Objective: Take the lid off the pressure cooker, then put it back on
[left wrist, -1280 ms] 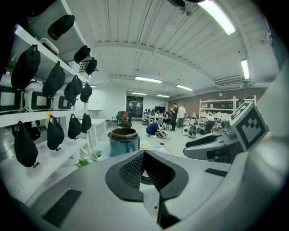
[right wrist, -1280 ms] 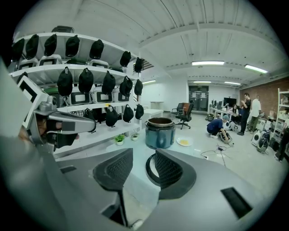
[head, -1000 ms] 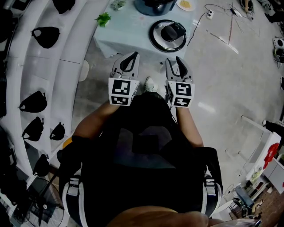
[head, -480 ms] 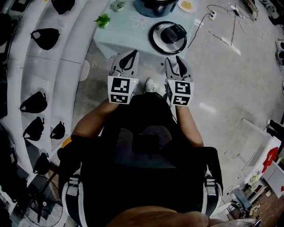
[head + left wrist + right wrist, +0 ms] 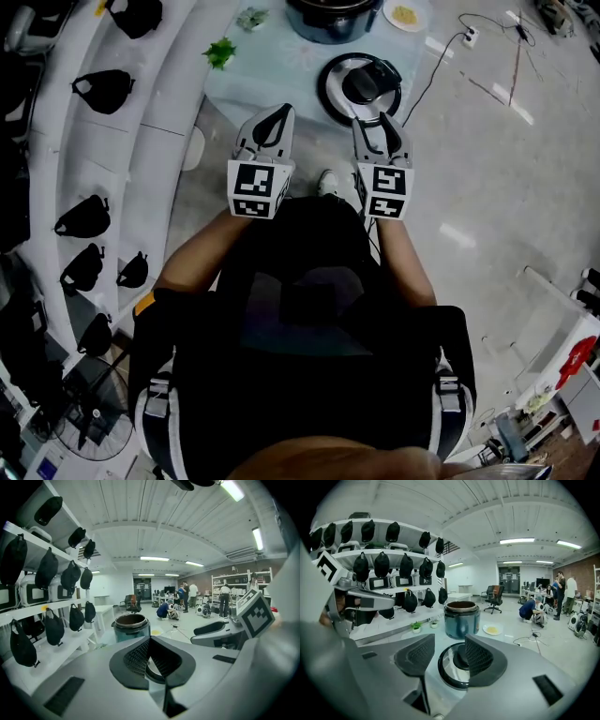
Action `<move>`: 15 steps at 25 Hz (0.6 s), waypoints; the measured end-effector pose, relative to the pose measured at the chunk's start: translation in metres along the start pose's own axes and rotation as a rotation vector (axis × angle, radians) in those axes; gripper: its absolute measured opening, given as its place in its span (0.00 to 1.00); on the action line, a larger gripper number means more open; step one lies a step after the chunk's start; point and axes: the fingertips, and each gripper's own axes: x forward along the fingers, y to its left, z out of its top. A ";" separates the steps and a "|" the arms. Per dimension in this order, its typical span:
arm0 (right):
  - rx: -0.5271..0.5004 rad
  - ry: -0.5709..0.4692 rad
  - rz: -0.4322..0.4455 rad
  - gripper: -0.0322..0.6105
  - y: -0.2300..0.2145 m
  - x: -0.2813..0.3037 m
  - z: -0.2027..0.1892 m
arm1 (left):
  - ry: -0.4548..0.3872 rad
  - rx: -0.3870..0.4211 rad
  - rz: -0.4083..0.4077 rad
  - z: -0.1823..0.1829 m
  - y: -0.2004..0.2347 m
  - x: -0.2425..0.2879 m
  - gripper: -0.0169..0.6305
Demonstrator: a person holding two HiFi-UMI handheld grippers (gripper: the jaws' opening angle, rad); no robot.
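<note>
Blue, one cooker pot (image 5: 328, 21), one lid (image 5: 361, 86) beside, left claw (image 5: 283, 112) together, right claw (image 5: 372, 124) just opening, empty

A dark teal cooker (image 5: 461, 618) with a coppery brown rim stands on a pale blue worktop (image 5: 272, 70). In front of the cooker lies its lid (image 5: 361, 84), shiny steel ringed in black, with a black knob. To the cooker's right, a white plate (image 5: 492, 630) bears a yellow patch. To its left, a small plant (image 5: 416, 626) shows green. Further left of the cooker, black bags (image 5: 382, 564) hang against white shelves (image 5: 159, 66). The floor (image 5: 487, 187) is glossy pale grey.
</note>
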 end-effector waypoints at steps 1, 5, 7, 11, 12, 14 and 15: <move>-0.003 0.002 0.005 0.38 -0.003 0.003 0.000 | 0.000 -0.002 0.004 0.001 -0.001 0.003 0.04; -0.016 0.012 0.024 0.41 -0.011 0.011 0.000 | 0.010 -0.001 0.015 0.003 -0.005 0.013 0.04; -0.022 0.018 0.028 0.41 -0.015 0.015 0.000 | 0.013 0.010 0.013 0.005 -0.007 0.019 0.04; -0.022 0.031 0.025 0.43 -0.017 0.021 -0.004 | 0.016 0.015 -0.004 0.005 -0.009 0.028 0.04; -0.022 0.035 0.023 0.43 -0.017 0.023 -0.005 | 0.018 0.014 -0.010 0.004 -0.009 0.030 0.04; -0.020 0.040 0.018 0.43 -0.016 0.028 -0.007 | 0.020 0.014 -0.024 0.002 -0.007 0.036 0.04; -0.018 0.042 0.015 0.44 -0.016 0.030 -0.008 | 0.022 0.014 -0.034 0.001 -0.006 0.039 0.04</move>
